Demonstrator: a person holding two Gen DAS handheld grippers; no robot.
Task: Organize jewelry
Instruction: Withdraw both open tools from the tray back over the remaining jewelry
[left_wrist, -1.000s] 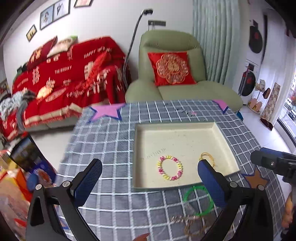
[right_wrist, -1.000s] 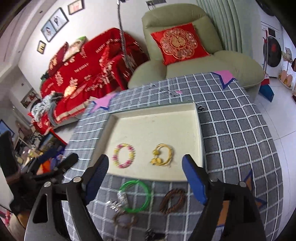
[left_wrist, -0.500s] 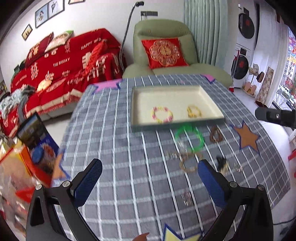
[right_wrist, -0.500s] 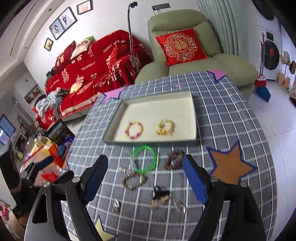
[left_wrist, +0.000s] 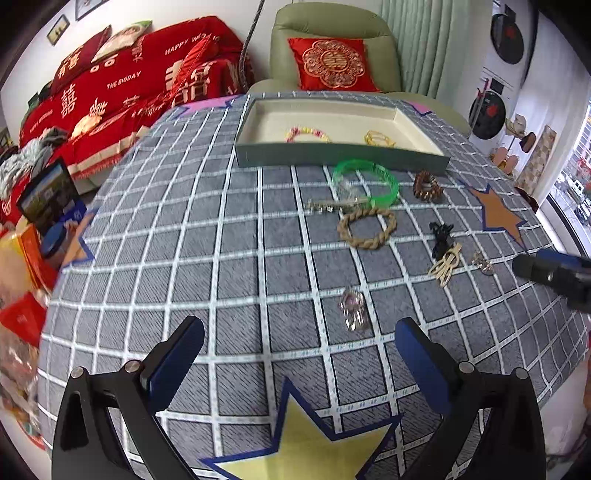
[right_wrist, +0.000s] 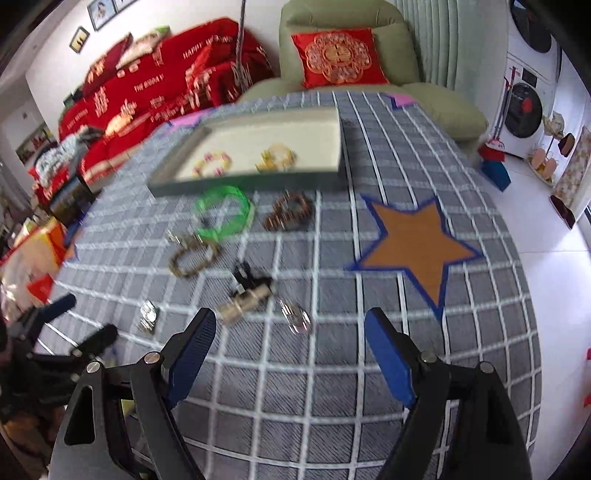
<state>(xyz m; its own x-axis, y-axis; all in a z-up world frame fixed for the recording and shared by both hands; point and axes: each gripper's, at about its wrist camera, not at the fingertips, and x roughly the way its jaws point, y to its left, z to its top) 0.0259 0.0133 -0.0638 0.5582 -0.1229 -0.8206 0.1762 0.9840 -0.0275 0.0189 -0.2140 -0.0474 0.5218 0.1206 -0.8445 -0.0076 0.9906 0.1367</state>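
A shallow cream-lined tray (left_wrist: 332, 155) (right_wrist: 258, 181) stands at the far side of the checked table and holds a pink-yellow bead bracelet (left_wrist: 306, 133) and a gold bracelet (left_wrist: 378, 138). In front of it lie a green bangle (left_wrist: 365, 181) (right_wrist: 223, 212), a brown bead bracelet (left_wrist: 427, 185) (right_wrist: 290, 212), a tan braided bracelet (left_wrist: 366, 227), a black-and-cream hair clip (left_wrist: 445, 254) (right_wrist: 245, 295) and small clear earrings (left_wrist: 352, 308) (right_wrist: 295, 317). My left gripper (left_wrist: 299, 363) is open over the near cloth. My right gripper (right_wrist: 291, 356) is open just short of the earrings, nothing between its fingers.
Paper stars are stuck on the cloth: an orange star (right_wrist: 413, 247) at right and a yellow star (left_wrist: 306, 439) at the near edge. A green armchair (left_wrist: 332, 40) and a red-covered sofa (left_wrist: 129, 85) stand beyond the table. Boxes and clutter lie on the floor at left.
Both grippers have pulled back from the tray toward the near side of the table and dropped lower. The loose pieces in front of the tray now fill the views. Both stay open.
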